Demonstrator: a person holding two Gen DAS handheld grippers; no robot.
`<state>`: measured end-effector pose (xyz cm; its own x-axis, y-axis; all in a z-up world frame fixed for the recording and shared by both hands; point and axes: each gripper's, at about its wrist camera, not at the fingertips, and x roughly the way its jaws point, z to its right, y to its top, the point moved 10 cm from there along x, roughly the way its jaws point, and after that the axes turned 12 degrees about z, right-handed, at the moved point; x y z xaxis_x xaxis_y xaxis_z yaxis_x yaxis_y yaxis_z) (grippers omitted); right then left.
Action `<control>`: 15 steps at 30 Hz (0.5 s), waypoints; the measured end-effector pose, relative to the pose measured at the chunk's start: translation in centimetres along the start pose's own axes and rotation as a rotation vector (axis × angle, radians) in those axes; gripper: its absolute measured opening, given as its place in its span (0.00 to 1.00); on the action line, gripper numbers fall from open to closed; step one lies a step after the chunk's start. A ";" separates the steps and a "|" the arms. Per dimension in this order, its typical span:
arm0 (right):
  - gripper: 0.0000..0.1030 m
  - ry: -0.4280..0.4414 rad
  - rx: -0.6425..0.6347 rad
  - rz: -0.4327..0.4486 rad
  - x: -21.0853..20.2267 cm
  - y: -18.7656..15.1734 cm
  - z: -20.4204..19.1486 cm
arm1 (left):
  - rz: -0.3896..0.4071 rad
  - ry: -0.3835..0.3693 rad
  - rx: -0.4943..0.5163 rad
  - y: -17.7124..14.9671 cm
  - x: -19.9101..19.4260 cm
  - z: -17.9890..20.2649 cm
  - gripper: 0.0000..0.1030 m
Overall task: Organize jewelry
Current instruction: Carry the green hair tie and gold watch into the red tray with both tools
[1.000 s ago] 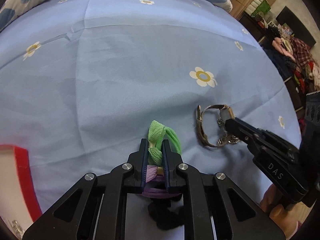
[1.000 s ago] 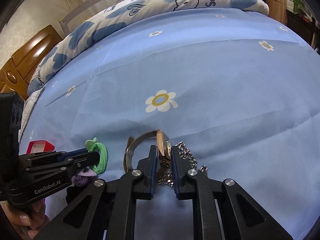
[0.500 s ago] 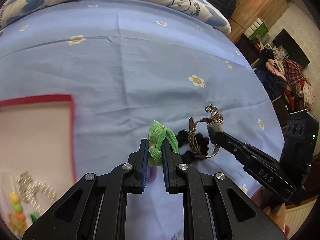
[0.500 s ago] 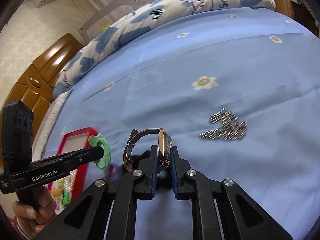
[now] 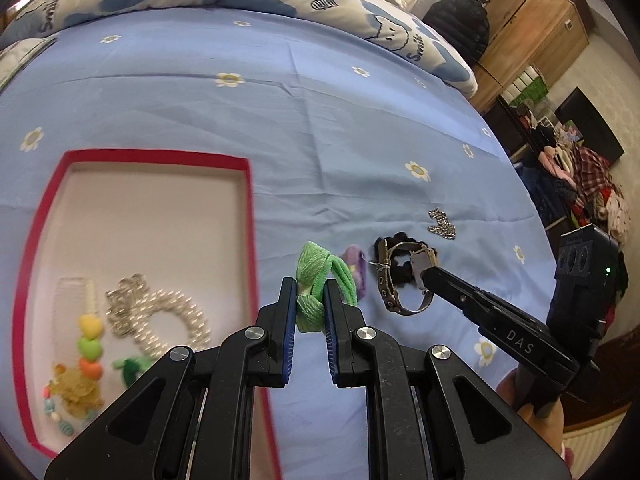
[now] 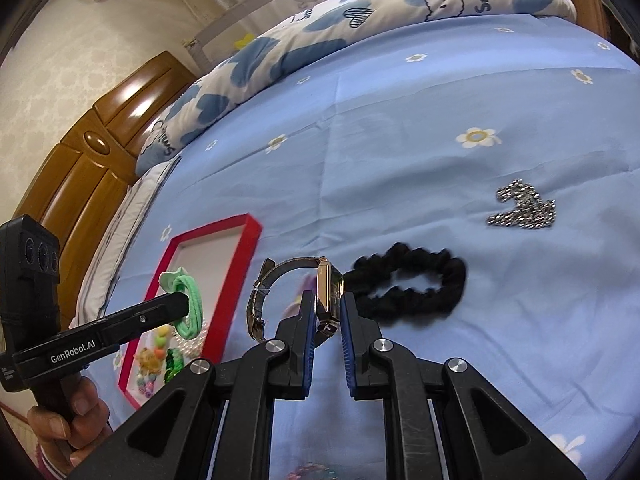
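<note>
Left jaws pinch a knotted green hair tie (image 5: pixel 320 280); right jaws clamp a rectangular-faced wristwatch (image 6: pixel 326 296).

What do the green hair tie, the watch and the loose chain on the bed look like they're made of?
Green hair tie: soft knitted elastic fabric, matte, ribbed weave and a knot showing.
Watch: shiny metal case, probably steel; the strap looks like brownish leather with punched holes, though that is uncertain.
Chain: small silvery metal links, glinting in a heap on the blue sheet.

A blue flowered bedsheet (image 5: pixel 320 120) — a cloud-print quilt (image 6: pixel 360 20) along its far edge; wooden wardrobe (image 5: pixel 532 20) beyond.
</note>
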<state>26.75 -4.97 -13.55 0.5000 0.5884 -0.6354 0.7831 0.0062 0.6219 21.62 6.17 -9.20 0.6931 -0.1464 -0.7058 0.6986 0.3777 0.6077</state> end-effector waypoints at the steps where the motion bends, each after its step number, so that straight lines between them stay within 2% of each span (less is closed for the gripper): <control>1: 0.11 0.006 -0.002 -0.003 0.1 -0.2 -0.5 | 0.001 0.003 -0.002 -0.1 -0.2 -0.3 0.11; 15: 0.11 0.070 -0.067 -0.036 1.8 -1.5 -6.6 | 0.030 0.064 -0.064 -0.1 -2.7 -6.1 0.11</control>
<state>24.05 1.41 -12.60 0.4429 0.6421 -0.6257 0.7724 0.0810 0.6299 18.56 12.15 -9.57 0.6996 -0.0765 -0.7104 0.6634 0.4389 0.6061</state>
